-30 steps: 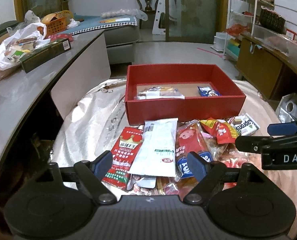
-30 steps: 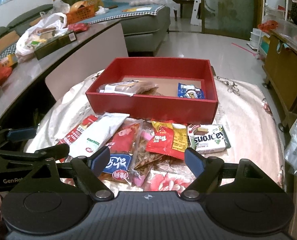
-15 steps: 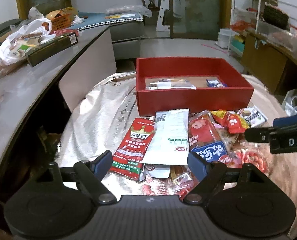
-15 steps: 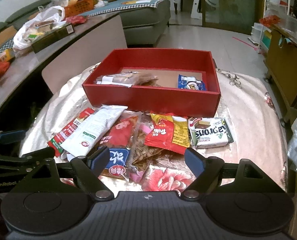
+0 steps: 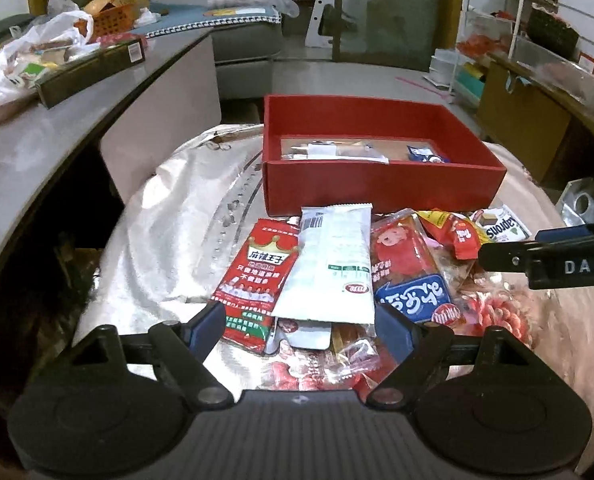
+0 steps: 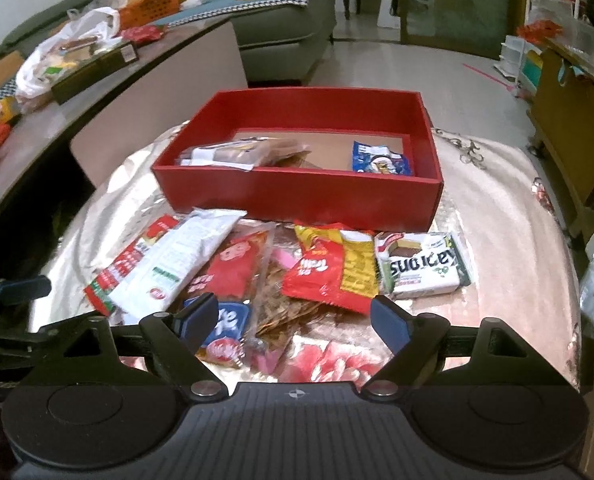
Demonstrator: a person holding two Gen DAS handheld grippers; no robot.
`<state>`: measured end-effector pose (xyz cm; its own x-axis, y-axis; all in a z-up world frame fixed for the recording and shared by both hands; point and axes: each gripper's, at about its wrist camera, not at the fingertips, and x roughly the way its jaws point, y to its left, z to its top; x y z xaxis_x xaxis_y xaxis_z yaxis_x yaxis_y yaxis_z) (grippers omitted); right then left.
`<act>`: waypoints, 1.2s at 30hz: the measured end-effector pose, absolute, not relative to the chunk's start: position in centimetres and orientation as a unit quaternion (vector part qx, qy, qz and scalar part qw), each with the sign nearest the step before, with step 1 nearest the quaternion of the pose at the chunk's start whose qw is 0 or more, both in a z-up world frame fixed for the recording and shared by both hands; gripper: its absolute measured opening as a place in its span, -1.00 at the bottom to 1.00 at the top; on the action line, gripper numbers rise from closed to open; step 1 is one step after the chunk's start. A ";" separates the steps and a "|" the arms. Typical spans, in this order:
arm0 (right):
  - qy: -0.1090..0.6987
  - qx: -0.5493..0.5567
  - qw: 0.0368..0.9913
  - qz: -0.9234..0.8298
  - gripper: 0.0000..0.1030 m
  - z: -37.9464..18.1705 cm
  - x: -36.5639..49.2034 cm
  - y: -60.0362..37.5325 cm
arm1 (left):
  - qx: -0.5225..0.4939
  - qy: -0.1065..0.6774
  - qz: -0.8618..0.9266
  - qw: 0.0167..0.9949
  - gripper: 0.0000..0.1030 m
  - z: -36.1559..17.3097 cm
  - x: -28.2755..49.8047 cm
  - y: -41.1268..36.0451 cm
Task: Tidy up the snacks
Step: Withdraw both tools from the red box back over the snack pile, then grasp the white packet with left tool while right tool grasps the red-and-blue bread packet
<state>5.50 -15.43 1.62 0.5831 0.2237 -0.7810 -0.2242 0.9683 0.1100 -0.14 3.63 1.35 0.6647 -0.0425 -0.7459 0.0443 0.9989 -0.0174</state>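
A red box (image 5: 377,192) (image 6: 297,200) sits on a cloth-covered table and holds a clear snack pack (image 6: 237,152) and a small blue packet (image 6: 379,160). In front of it lies a pile of snacks: a white pouch (image 5: 331,268) (image 6: 177,264), a red packet with a crown (image 5: 257,276), a red-and-blue bag (image 5: 409,276), a red-yellow packet (image 6: 329,272) and a green-white wafer pack (image 6: 421,264). My left gripper (image 5: 297,326) is open and empty above the near end of the pile. My right gripper (image 6: 295,320) is open and empty over the pile's near edge.
A curved grey counter (image 5: 37,144) with a white bag and a dark box runs along the left. A sofa (image 6: 285,28) stands behind. Wooden cabinets (image 6: 565,120) and shelves are on the right. The right gripper's finger shows at the left wrist view's right edge (image 5: 557,260).
Both grippers have pulled back and up a little from the pile; the box and snacks look slightly farther. Nothing was picked up. Both stay open.
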 end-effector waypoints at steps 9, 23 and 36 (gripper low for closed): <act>0.456 -0.003 0.882 0.124 0.71 0.6 7.2 -15.0 | -0.008 0.425 -0.047 0.904 0.49 0.0 3.1 4.0; 0.468 0.023 0.877 0.109 0.70 0.3 8.0 -17.6 | -0.029 0.479 -0.077 0.874 -0.10 -2.7 9.5 1.3; 0.460 -0.016 0.876 0.148 0.57 0.1 8.2 -12.6 | -0.107 0.480 -0.053 0.869 -0.28 0.3 2.7 7.0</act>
